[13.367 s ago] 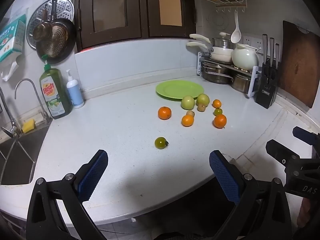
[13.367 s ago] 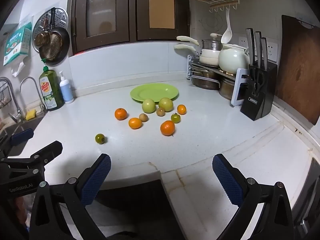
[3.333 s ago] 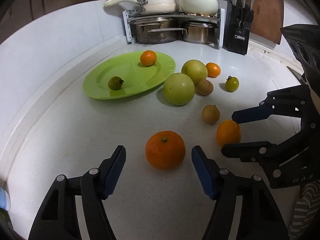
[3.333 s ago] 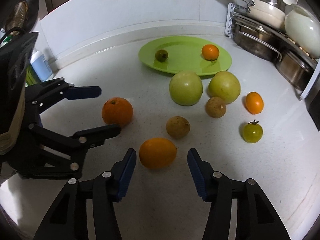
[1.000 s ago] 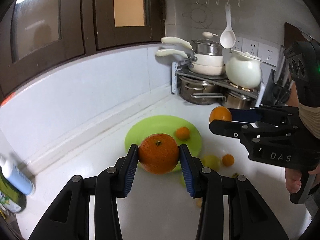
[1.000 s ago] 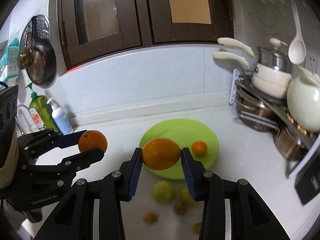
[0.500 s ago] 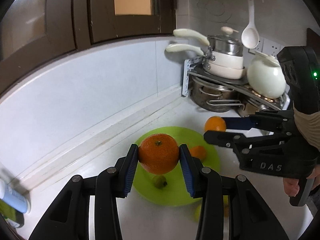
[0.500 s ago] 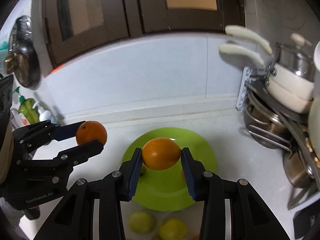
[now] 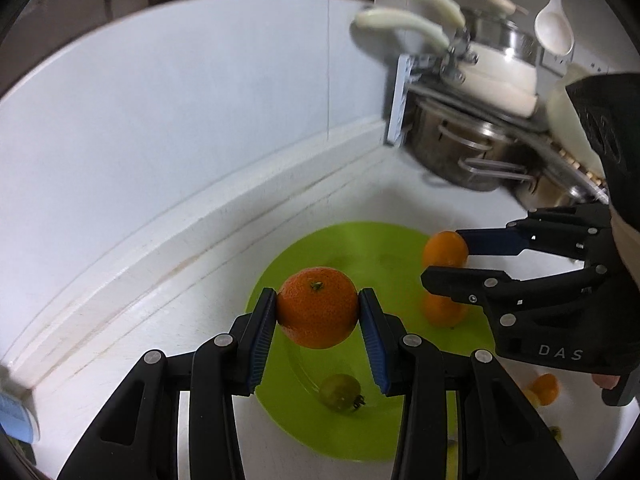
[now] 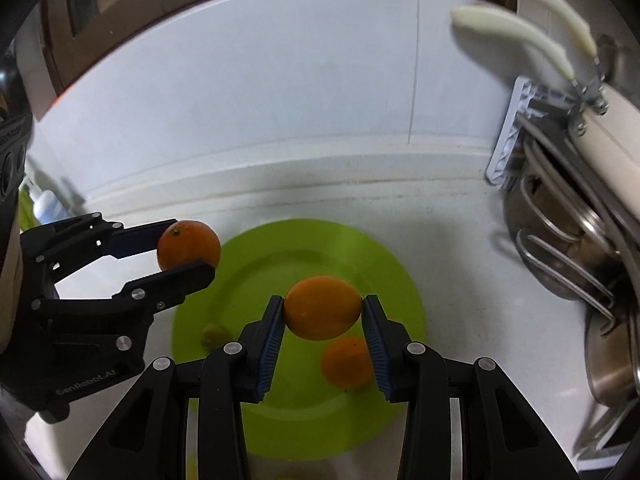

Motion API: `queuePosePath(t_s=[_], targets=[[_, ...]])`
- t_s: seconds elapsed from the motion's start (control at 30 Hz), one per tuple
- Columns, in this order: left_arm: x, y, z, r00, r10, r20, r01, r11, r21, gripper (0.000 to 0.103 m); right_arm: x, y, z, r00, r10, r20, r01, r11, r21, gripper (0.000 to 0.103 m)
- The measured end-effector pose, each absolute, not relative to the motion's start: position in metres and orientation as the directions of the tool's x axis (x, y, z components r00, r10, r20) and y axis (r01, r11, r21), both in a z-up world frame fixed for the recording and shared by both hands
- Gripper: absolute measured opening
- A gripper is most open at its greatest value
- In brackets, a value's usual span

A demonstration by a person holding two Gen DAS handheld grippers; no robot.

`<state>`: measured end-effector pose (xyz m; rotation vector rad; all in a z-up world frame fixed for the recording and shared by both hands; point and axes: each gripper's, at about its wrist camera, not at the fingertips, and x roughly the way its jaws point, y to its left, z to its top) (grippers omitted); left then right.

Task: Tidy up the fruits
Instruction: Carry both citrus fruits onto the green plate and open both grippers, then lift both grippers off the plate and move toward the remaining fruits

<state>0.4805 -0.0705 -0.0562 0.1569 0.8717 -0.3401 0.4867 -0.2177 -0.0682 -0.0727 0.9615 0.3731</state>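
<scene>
My left gripper (image 9: 318, 314) is shut on an orange tangerine (image 9: 317, 307) and holds it above the left part of the green plate (image 9: 360, 248). My right gripper (image 10: 323, 314) is shut on a smooth orange (image 10: 322, 307) above the plate (image 10: 256, 272). The right gripper also shows in the left wrist view (image 9: 444, 256), the left one in the right wrist view (image 10: 188, 246). On the plate lie a small orange (image 9: 442, 310) and a green tomato (image 9: 339, 391), also seen in the right wrist view as the orange (image 10: 346, 362) and the tomato (image 10: 214, 334).
A pot rack (image 9: 472, 120) with steel pots and white pans stands at the back right, also in the right wrist view (image 10: 568, 216). The white backsplash (image 9: 200, 120) runs behind the plate. More fruit (image 9: 546, 388) lies on the counter right of the plate.
Both grippers have moved forward and down over the green plate, each still holding its fruit. The plate now fills more of both views.
</scene>
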Motion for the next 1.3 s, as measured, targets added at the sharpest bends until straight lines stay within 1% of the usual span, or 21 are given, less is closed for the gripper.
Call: queuePosePath(t_s=[0.3, 0.7, 0.77, 0.83, 0.97, 1.03, 1.2, 1.23, 1.3], targets=[[0.499, -0.075, -0.087, 0.549, -0.2, -0.812, 0.364, 0.931, 0.016, 0.041, 0.508, -0.215, -0.095, 0.457, 0.262, -0.85, -0.334, 0.936, 0.109, 0.04], [0.503, -0.075, -0.096, 0.532, -0.19, -0.825, 0.362, 0.932, 0.019, 0.042, 0.508, -0.209, -0.1, 0.45, 0.26, -0.854, -0.349, 0.932, 0.099, 0.041], [0.501, -0.073, -0.093, 0.544, -0.179, -0.82, 0.353, 0.935, 0.03, 0.043, 0.509, -0.209, -0.1, 0.455, 0.253, -0.854, -0.345, 0.934, 0.093, 0.042], [0.499, -0.07, -0.089, 0.553, -0.182, -0.813, 0.346, 0.938, 0.025, 0.047, 0.507, -0.21, -0.097, 0.46, 0.257, -0.85, -0.344, 0.934, 0.097, 0.042], [0.488, -0.064, -0.075, 0.575, -0.182, -0.797, 0.333, 0.943, 0.025, 0.048, 0.502, -0.215, -0.092, 0.476, 0.257, -0.841, -0.336, 0.937, 0.096, 0.043], [0.481, -0.061, -0.065, 0.591, -0.184, -0.785, 0.324, 0.946, 0.022, 0.051, 0.494, -0.216, -0.085, 0.495, 0.252, -0.832, -0.333, 0.939, 0.087, 0.043], [0.457, -0.055, -0.038, 0.629, -0.212, -0.747, 0.309, 0.951, -0.01, 0.052, 0.472, -0.217, -0.065, 0.541, 0.251, -0.803, -0.332, 0.941, 0.07, 0.043], [0.453, -0.056, -0.034, 0.637, -0.215, -0.74, 0.308, 0.951, -0.011, 0.054, 0.466, -0.218, -0.059, 0.551, 0.257, -0.794, -0.332, 0.94, 0.074, 0.043], [0.44, -0.056, -0.022, 0.659, -0.215, -0.72, 0.306, 0.952, -0.004, 0.056, 0.456, -0.219, -0.051, 0.57, 0.265, -0.778, -0.332, 0.94, 0.076, 0.046]])
